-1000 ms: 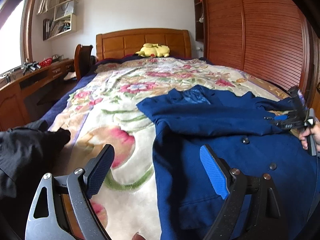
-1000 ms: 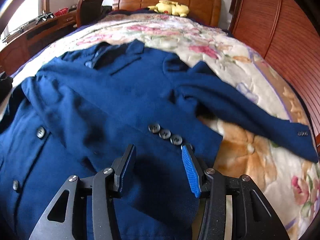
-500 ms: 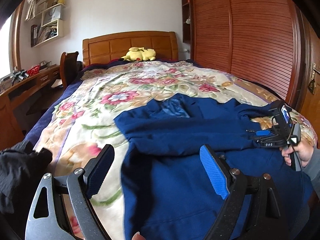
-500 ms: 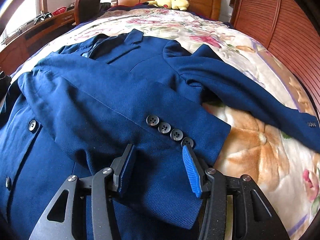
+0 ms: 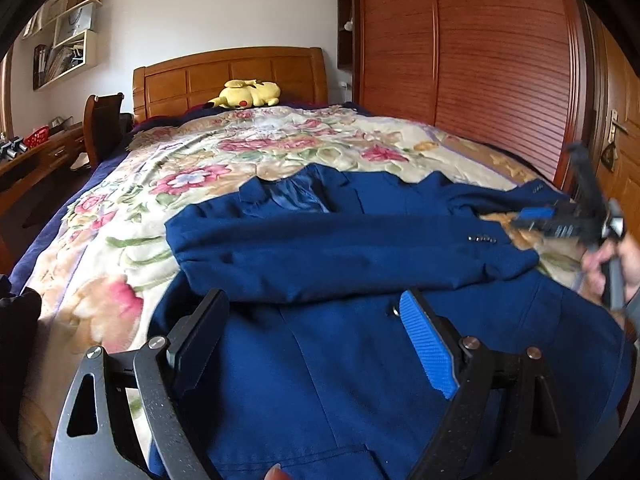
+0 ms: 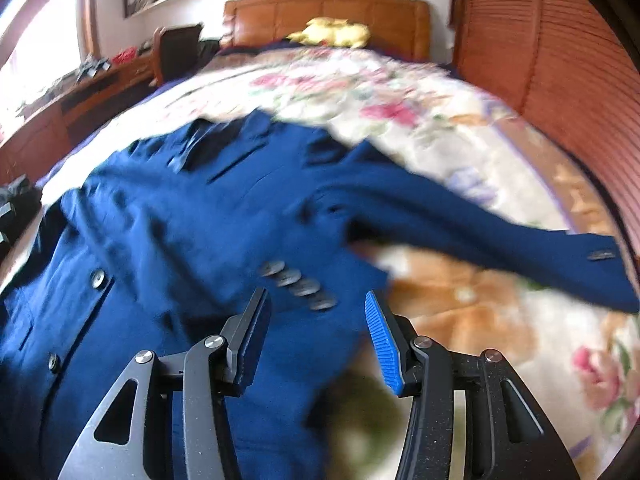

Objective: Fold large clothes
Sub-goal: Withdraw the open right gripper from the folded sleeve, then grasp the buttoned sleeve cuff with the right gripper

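Note:
A dark blue jacket lies front-up on the floral bedspread, collar toward the headboard. One sleeve is folded across its chest, its buttoned cuff pointing right. The other sleeve stretches out over the bedspread to the right. My left gripper hangs open above the jacket's lower front, nothing between its fingers. My right gripper hovers just short of the buttoned cuff, jaws apart and not pressing on cloth. The left wrist view shows the right gripper blurred in a hand.
A yellow plush toy lies by the wooden headboard. A slatted wooden wardrobe runs along the bed's right side. A desk and chair stand on the left. A black garment lies at the left edge.
My left gripper has swung right, from over the bedspread to over the jacket's lower front. The right gripper has shifted and its view is now blurred; both keep the same jaw gap.

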